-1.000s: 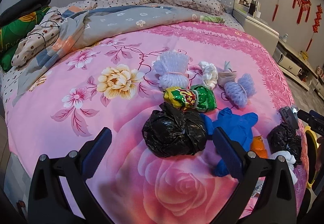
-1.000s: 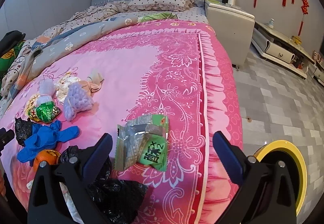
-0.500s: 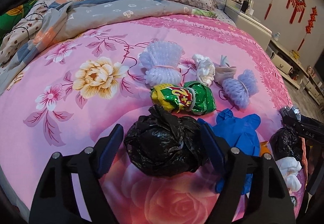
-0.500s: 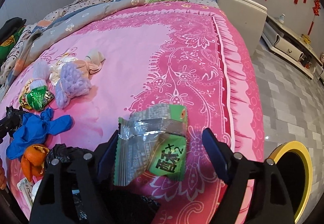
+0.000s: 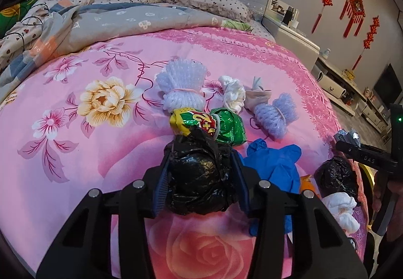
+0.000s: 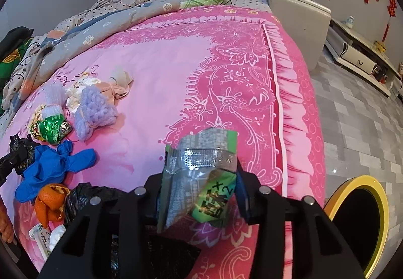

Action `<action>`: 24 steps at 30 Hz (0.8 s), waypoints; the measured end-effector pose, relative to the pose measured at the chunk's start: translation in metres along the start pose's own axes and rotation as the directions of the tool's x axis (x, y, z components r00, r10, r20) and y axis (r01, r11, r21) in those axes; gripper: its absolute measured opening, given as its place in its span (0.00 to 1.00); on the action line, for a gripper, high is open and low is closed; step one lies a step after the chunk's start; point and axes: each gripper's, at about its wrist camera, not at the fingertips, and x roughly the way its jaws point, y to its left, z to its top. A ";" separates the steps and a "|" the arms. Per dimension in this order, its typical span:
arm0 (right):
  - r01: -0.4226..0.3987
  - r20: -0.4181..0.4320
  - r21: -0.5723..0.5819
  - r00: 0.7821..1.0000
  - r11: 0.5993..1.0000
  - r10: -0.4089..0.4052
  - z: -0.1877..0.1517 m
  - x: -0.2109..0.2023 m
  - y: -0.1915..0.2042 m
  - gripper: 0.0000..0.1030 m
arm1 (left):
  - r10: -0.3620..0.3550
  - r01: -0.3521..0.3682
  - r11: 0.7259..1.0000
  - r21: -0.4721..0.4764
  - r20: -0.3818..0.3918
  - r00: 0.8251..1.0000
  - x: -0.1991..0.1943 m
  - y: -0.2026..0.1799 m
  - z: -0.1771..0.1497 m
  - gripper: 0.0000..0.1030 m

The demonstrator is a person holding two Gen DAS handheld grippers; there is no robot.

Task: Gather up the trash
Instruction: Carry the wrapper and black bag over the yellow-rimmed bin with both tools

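My left gripper (image 5: 200,178) is shut on a crumpled black plastic bag (image 5: 199,175) on the pink bed cover. Beyond it lie a green-yellow snack wrapper (image 5: 206,125), two foam fruit nets (image 5: 181,87), white tissue (image 5: 233,95) and a blue glove (image 5: 274,165). My right gripper (image 6: 199,190) is shut on a silver-green snack wrapper (image 6: 201,183) near the bed's right edge. It also shows in the left wrist view (image 5: 365,155). Orange peel (image 6: 50,200) and another black bag (image 6: 85,198) lie by its left finger.
A yellow-rimmed trash bin (image 6: 357,226) stands on the grey tiled floor to the right of the bed. A rumpled grey quilt (image 5: 126,24) and pillows (image 5: 214,1) lie at the bed's far end. A white nightstand (image 6: 297,14) is beside the headboard.
Both grippers moved forward and closed: the left onto the black bag, the right onto the silver-green wrapper, which now stands crumpled between the fingers.
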 end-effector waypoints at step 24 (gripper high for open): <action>-0.076 0.087 0.077 0.994 0.994 0.069 -0.031 -0.118 -0.044 0.41 | -0.085 0.084 0.996 0.014 0.090 0.992 -0.079 -0.055 -0.003 0.39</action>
